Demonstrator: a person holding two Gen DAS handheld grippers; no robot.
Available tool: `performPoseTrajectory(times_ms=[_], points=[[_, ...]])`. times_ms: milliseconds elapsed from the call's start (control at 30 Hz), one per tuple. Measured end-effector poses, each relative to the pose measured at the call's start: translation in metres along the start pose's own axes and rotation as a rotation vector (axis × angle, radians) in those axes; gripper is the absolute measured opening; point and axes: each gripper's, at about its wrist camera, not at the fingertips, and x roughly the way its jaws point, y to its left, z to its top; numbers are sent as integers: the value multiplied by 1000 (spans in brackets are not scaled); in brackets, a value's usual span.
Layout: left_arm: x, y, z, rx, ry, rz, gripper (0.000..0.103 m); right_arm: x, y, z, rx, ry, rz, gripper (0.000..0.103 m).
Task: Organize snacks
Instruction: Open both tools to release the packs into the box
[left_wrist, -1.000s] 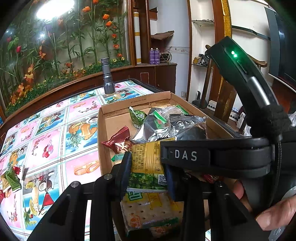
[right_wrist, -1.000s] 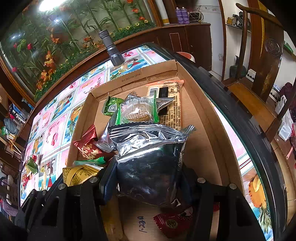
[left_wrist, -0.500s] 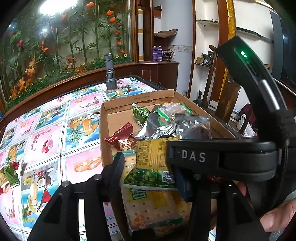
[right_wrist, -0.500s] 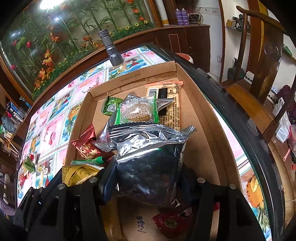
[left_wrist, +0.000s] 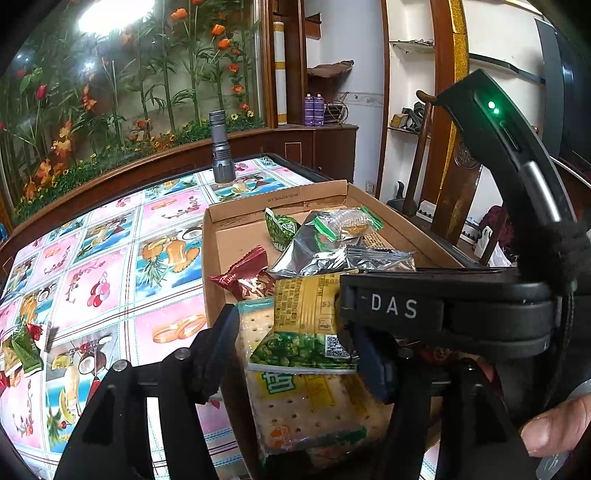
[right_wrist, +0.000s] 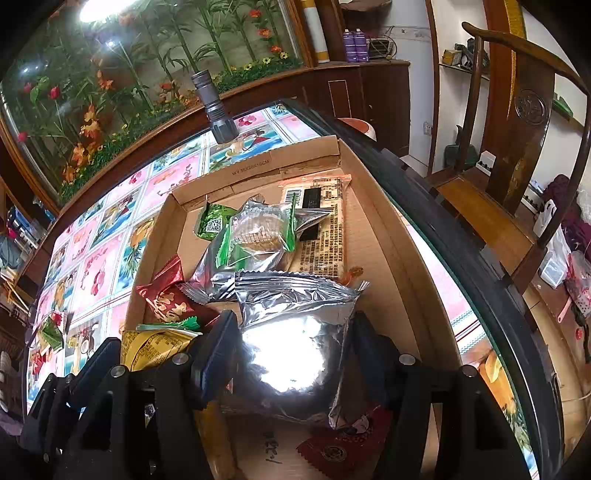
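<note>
- Currently left view: my left tongs (left_wrist: 295, 354) have just been opening, jaws now clear of the green pea packet (left_wrist: 306, 328), which lies on the cracker pack (left_wrist: 310, 406) in the cardboard box (left_wrist: 221, 240).
- Right view only: my right tongs (right_wrist: 291, 354) have just widened; silver bag (right_wrist: 295, 332) sits between them, contact unclear.
- Left view only: loose snacks (left_wrist: 22, 350) on the surface (left_wrist: 110, 258).

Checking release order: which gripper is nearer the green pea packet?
Left. The left gripper straddles the green pea packet, its jaws just opened off it. The right gripper sits one packet over, around the silver bag.
</note>
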Motion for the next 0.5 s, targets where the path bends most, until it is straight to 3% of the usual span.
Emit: performPoseTrajectory(times_ms=[300, 500], points=[[1, 1, 0, 1, 6, -9, 72, -1, -1, 0, -4, -8, -52, 67], [1, 0, 0, -2, 8, -9, 74, -10, -1, -1, -27, -66, -156, 67]])
